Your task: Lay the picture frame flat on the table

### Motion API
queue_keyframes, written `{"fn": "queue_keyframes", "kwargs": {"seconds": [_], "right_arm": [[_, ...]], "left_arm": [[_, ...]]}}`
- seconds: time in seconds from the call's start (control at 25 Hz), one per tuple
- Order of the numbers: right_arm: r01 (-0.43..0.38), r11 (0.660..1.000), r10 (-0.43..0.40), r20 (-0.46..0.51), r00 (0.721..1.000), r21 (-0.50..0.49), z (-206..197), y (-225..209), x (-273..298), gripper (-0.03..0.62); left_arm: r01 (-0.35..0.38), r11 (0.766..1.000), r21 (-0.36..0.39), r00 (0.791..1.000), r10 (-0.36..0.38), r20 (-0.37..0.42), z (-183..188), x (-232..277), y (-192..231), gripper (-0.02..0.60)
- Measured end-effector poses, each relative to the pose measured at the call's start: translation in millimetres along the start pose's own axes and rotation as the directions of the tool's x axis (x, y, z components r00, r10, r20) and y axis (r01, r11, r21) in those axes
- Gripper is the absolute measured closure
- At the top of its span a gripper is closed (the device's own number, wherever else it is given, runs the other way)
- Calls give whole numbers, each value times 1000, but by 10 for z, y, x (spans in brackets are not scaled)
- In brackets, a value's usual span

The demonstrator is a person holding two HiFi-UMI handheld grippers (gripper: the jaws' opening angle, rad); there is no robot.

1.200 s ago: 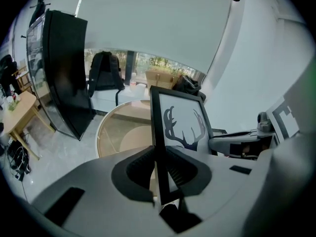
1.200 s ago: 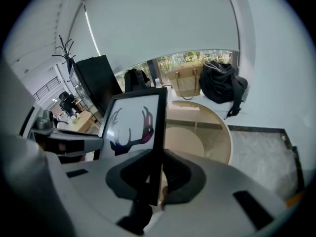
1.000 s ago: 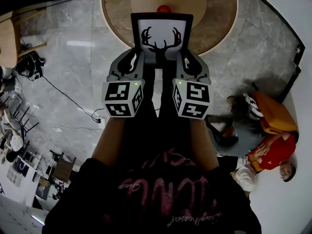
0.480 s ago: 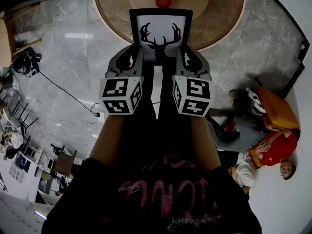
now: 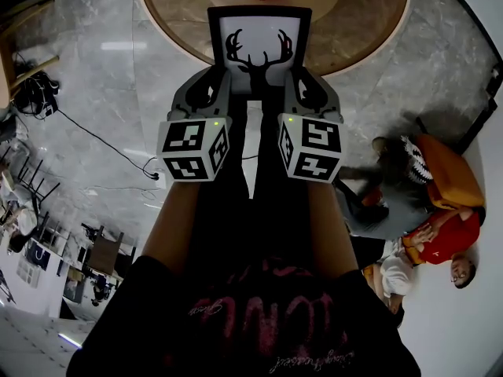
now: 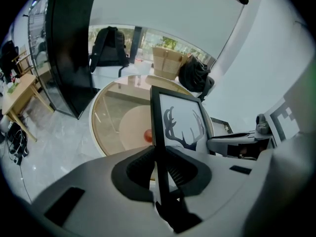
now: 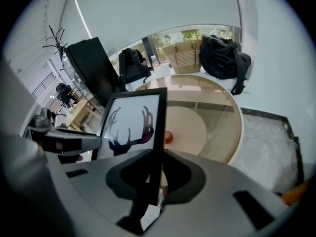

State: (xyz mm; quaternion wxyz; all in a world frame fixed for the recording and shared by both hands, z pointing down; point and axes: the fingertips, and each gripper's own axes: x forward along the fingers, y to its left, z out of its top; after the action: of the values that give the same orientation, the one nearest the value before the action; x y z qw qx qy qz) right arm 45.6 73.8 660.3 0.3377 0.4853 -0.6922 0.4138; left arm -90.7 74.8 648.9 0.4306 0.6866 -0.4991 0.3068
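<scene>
Black-edged picture frame with a deer print stands upright at top centre, before the round wooden table. Left gripper and right gripper each clench one side edge.

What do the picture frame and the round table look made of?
Picture frame: thin black border, matte, possibly wood or plastic. It holds a white print of a black antlered deer head. Whether it is glazed cannot be told.
Round table: brown top with a pale rim, probably glass over a wood-toned base, judging by reflections in the gripper views.
</scene>
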Motion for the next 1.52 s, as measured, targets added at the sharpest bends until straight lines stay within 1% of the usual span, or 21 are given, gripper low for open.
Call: {"fn": "queue_keyframes", "kwargs": {"seconds": [0.28, 0.52, 1.0, 1.16, 1.52], "right_arm": [[3, 1000, -3, -36, 999, 1, -216, -52, 253, 515], [9, 1000, -9, -54, 999, 10, -242, -77, 350, 516], [22, 999, -19, -92, 996, 35, -304, -163, 551, 516], [30, 999, -26, -98, 995, 45, -379, -192, 606, 514], [46, 998, -41, -112, 993, 39, -436, -249, 700, 515]], "left_arm": [[-10, 999, -34, 1000, 9, -27, -239, 229, 94, 509], [-14, 999, -49, 999, 12, -37, -268, 321, 133, 509], [-26, 999, -35, 997, 23, -75, -286, 572, 189, 509], [-31, 999, -26, 996, 29, -80, -351, 652, 198, 509], [-42, 999, -25, 995, 39, -91, -418, 751, 197, 509]]}}
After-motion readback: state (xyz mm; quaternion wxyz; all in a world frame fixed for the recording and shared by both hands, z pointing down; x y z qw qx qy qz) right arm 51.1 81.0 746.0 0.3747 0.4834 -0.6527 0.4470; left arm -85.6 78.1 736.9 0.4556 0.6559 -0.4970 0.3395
